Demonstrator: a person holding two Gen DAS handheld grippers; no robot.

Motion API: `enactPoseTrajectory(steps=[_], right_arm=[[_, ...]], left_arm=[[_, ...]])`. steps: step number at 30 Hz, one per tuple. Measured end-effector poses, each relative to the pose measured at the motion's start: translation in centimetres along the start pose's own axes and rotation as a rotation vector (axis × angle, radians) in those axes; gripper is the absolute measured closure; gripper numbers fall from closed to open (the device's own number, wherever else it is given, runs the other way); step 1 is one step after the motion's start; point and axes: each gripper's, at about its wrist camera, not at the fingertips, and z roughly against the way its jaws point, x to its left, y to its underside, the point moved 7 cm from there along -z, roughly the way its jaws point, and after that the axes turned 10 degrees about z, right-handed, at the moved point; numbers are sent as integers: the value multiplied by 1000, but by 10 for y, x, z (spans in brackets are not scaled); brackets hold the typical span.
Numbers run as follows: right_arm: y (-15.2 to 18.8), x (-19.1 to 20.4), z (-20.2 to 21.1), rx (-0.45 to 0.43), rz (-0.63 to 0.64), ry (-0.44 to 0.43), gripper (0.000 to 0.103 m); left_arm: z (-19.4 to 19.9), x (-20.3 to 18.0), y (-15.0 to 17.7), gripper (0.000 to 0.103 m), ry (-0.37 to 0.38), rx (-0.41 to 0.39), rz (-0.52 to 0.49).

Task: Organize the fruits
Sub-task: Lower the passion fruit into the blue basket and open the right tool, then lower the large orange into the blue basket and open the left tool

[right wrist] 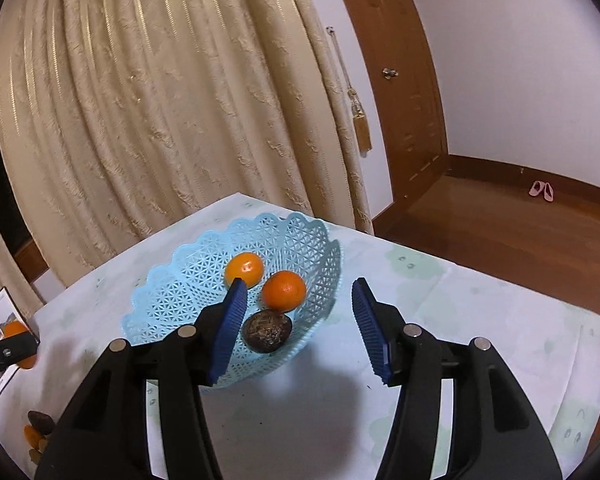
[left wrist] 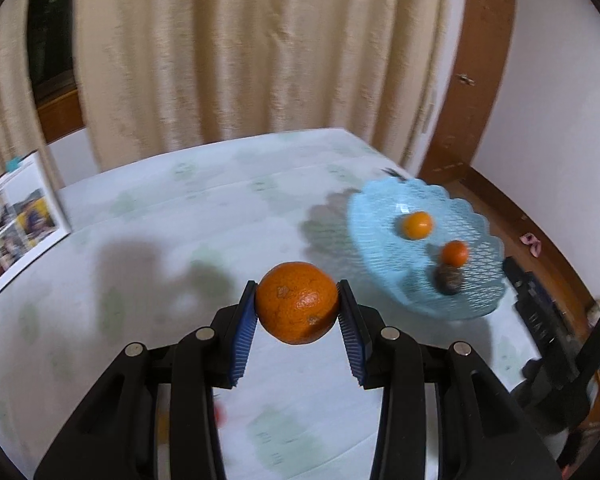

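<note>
The left wrist view is motion-blurred: the basket (left wrist: 428,248) at right centre and its dark fruit (left wrist: 449,278) are smeared. The booklet (left wrist: 12,224) is cut by the left edge, its photos unreadable. Red and orange smudges (left wrist: 220,416) at the lower left cannot be identified. In the right wrist view, the held orange (right wrist: 15,330) at left is half hidden by the left gripper (right wrist: 8,350). Small fruits (right wrist: 38,426) at the lower left are partly hidden behind the black finger.

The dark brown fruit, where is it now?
In the right wrist view, the dark brown fruit lies inside the blue basket, at its near side, just below an orange.
</note>
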Motion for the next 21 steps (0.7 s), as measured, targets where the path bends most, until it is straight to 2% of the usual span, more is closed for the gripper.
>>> enactPoseTrajectory(steps=[8, 17, 21], right_arm=[[-1, -2, 2, -22, -18, 21, 47], [-1, -9, 2, -17, -42, 39, 45], [-2, -11, 3, -23, -47, 43, 40]], left_arm=[[-38, -66, -2, 63, 112, 39, -66], [-66, -103, 8, 62, 141, 78, -129], [-64, -101, 6, 38, 128, 52, -126]])
